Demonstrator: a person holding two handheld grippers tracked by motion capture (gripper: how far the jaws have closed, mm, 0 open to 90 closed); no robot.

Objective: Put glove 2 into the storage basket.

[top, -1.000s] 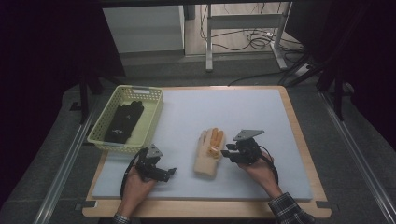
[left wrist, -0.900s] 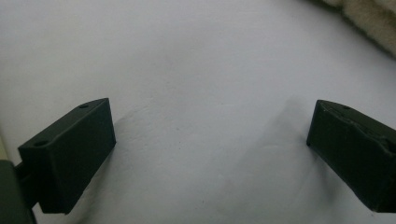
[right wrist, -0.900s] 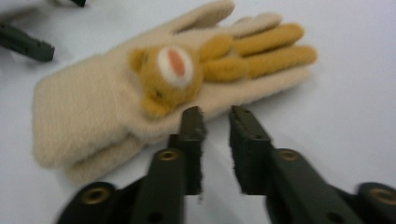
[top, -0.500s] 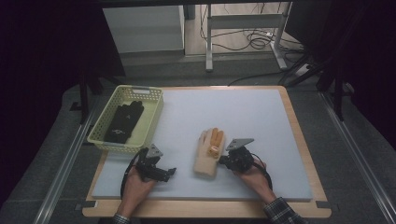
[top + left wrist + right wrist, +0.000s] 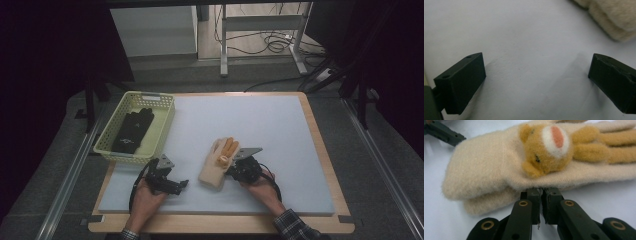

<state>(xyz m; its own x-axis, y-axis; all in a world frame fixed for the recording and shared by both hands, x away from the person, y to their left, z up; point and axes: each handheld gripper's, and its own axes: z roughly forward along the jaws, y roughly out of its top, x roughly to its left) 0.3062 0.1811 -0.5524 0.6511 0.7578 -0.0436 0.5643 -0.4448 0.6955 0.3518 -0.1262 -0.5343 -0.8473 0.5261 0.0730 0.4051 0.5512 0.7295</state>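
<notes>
Take the cream fleece glove with the small tan bear on its back (image 5: pixel 220 164) as your marker – it lies flat on the pale grey counter (image 5: pixel 280 130), a little toward your side of the middle, its orange-tan fingers pointing away from you.

Far left of the glove, at the counter's left edge, sits the pale green slotted plastic basket (image 5: pixel 111 131), and in it a black glove (image 5: pixel 132 131) laid flat.

Nearer the cream glove, just off its cuff on the left, your left claw (image 5: pixel 172 184) rests low on the counter. Its jaws stand wide apart with nothing but bare grey surface between them; in the left gripper view the fleecy cuff shows up in the far right corner (image 5: pixel 609 17), well clear of both black jaws.

On the glove's right side, your right claw (image 5: pixel 541 195) is pressed up against the long edge of the fleece, below the bear's head (image 5: pixel 544 147). Its jaws have just been closing and now stand nearly together – the tips sit right at the glove's lower edge, tucked under the overhang of fleece. Whether any fabric is pinched in that narrow gap you cannot tell from the right gripper view. From the high view that claw (image 5: pixel 234 168) sits touching the glove's right edge, your hand behind it.
</notes>
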